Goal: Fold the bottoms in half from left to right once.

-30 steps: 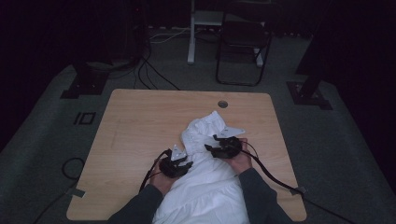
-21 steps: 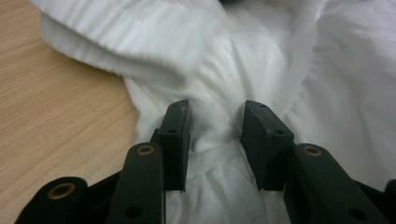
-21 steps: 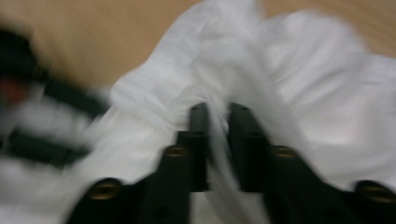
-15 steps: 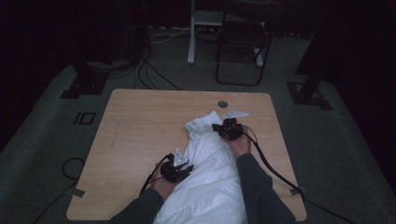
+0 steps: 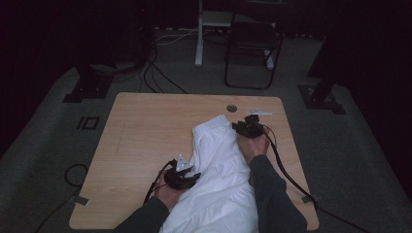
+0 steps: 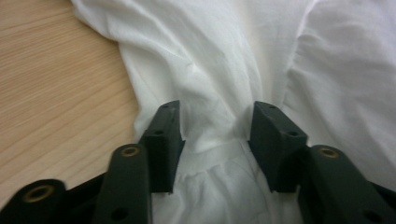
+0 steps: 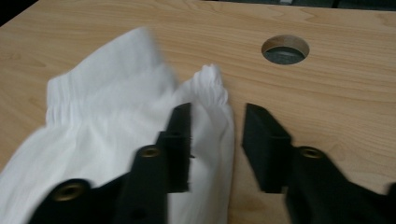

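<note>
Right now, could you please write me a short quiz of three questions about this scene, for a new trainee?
1. True or false: the right hand-held gripper has its jaws spread apart.
2. What lies between the jaws of the left hand-held gripper? A) a bunched fold of the white garment B) a cable C) bare wood
3. Fill in: beyond the right hand-held gripper, the wooden table has a round ____.

Key:
1. True; a gathered edge of the white garment sits between the jaws, which have not closed on it.
2. A; the jaws stand on either side of the fold, not yet pressed together.
3. hole
</note>
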Demonstrator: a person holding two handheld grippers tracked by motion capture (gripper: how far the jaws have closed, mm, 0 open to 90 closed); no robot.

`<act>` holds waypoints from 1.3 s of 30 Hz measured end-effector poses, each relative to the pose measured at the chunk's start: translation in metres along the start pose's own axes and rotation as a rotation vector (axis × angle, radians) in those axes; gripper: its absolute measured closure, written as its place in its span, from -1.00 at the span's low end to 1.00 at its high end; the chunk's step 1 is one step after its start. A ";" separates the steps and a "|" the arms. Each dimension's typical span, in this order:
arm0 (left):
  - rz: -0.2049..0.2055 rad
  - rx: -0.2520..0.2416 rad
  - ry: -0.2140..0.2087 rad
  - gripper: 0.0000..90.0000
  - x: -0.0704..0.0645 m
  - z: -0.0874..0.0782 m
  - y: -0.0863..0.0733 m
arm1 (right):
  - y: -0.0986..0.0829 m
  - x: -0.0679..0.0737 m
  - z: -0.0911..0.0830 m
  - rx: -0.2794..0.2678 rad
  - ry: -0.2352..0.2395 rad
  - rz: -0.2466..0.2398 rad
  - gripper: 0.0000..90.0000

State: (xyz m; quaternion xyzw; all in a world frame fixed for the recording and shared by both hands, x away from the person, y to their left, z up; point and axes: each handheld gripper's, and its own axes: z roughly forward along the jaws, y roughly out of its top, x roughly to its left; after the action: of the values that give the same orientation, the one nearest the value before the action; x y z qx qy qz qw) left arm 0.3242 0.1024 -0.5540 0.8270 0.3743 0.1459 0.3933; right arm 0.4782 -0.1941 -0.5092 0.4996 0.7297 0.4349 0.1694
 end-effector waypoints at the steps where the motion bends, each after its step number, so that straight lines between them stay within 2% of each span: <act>1: 0.004 -0.006 -0.005 0.14 0.002 -0.003 0.004 | -0.002 0.002 -0.002 0.002 -0.006 -0.017 0.20; 3: 0.012 -0.021 -0.001 0.11 0.004 -0.009 0.012 | -0.006 0.005 -0.005 0.011 -0.007 -0.039 0.07; 5: 0.027 -0.040 0.011 0.10 0.007 -0.013 0.025 | -0.011 0.007 -0.004 0.031 0.000 -0.059 0.06; 6: 0.027 -0.040 0.011 0.10 0.007 -0.013 0.025 | -0.011 0.007 -0.004 0.031 0.000 -0.059 0.06; 8: 0.054 -0.040 0.035 0.10 0.010 -0.011 0.039 | -0.016 0.010 0.000 0.053 -0.007 -0.074 0.06; 9: 0.071 -0.042 0.056 0.10 0.011 -0.009 0.045 | -0.018 0.010 0.004 0.062 -0.009 -0.069 0.06; 11: 0.055 -0.054 0.067 0.09 0.016 -0.001 0.055 | -0.022 0.010 0.011 0.085 -0.005 -0.060 0.06; 12: 0.055 -0.054 0.067 0.09 0.016 -0.001 0.055 | -0.022 0.010 0.011 0.085 -0.005 -0.060 0.06; 13: 0.041 -0.043 0.081 0.09 0.020 0.013 0.063 | -0.024 0.009 0.015 0.098 -0.007 -0.057 0.07; 15: 0.045 -0.019 0.110 0.08 0.022 0.030 0.066 | -0.029 0.008 0.024 0.139 -0.061 -0.056 0.30; 18: 0.043 0.034 0.191 0.06 0.026 0.053 0.061 | -0.034 0.007 0.027 0.165 -0.098 -0.057 0.46; 20: 0.031 0.051 0.234 0.03 0.030 0.061 0.054 | -0.037 0.009 0.026 0.171 -0.112 -0.081 0.53; 26: -0.008 -0.005 0.227 0.02 0.037 0.056 0.042 | -0.046 0.016 0.017 0.167 -0.133 -0.110 0.68; 28: -0.027 -0.004 0.221 0.02 0.038 0.052 0.038 | -0.052 0.018 0.011 0.155 -0.133 -0.122 0.69; 31: -0.039 -0.004 0.210 0.02 0.038 0.046 0.033 | -0.063 0.021 0.001 0.145 -0.114 -0.108 0.69; 34: -0.058 -0.001 0.203 0.02 0.036 0.039 0.026 | -0.073 0.027 -0.009 0.141 -0.102 -0.104 0.68; 36: -0.056 0.000 0.206 0.02 0.033 0.036 0.023 | -0.076 0.030 -0.012 0.135 -0.101 -0.101 0.68; 39: -0.048 -0.003 0.206 0.03 0.024 0.024 0.011 | -0.089 0.041 -0.022 0.115 -0.095 -0.108 0.69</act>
State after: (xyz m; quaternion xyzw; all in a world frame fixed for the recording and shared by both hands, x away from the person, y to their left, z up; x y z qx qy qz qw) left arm 0.3589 0.1024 -0.5625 0.7978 0.4323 0.2213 0.3573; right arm 0.3932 -0.1789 -0.5610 0.4887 0.7705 0.3583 0.1978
